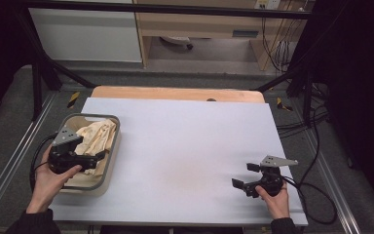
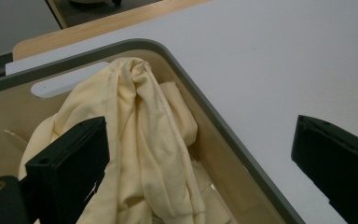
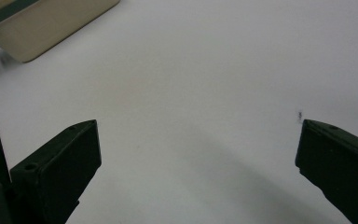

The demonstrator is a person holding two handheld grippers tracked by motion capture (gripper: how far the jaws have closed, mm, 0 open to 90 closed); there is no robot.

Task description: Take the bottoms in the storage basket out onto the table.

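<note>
The work looks barely begun: the cream cloth lies bunched in the bin at the near left of the table, and the left gripper hangs over it with its jaws spread wide, one over the cloth and one past the bin's rim, gripping nothing. The right gripper waits low at the near right, well apart from the bin, its jaws also wide and empty above bare table. Judging from this, grasping the cloth and lifting it out onto the table are left to do.
</note>
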